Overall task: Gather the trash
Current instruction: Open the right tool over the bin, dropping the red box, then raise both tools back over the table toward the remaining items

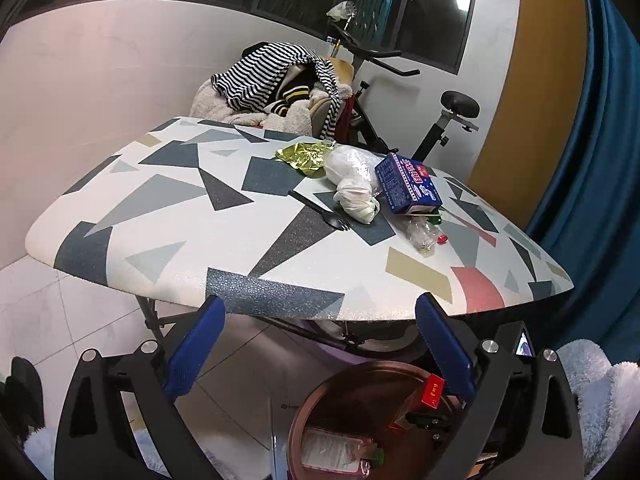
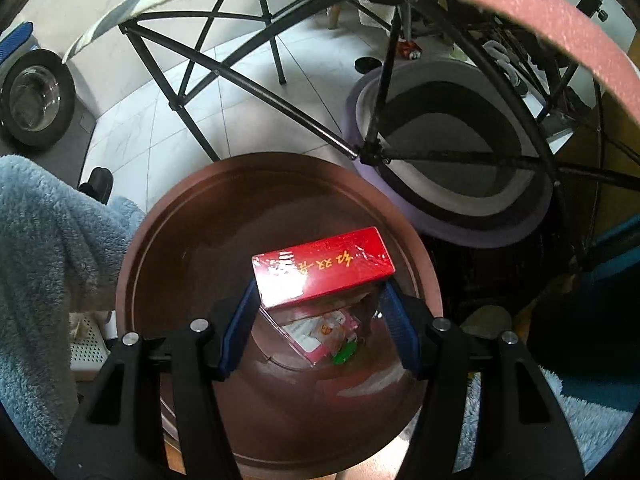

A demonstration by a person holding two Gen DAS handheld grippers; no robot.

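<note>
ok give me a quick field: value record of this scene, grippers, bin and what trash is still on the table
left gripper: left gripper open, empty, in front of the table's near edge
right gripper: right gripper shut on red box, over the bin mouth
bin: brown bin on the floor beside the table; a clear-wrapped packet lies inside
table: patterned table
trash on table: gold foil wrapper, white plastic bag, blue carton, black plastic fork, crushed clear bottle
step: red box not yet dropped
</note>
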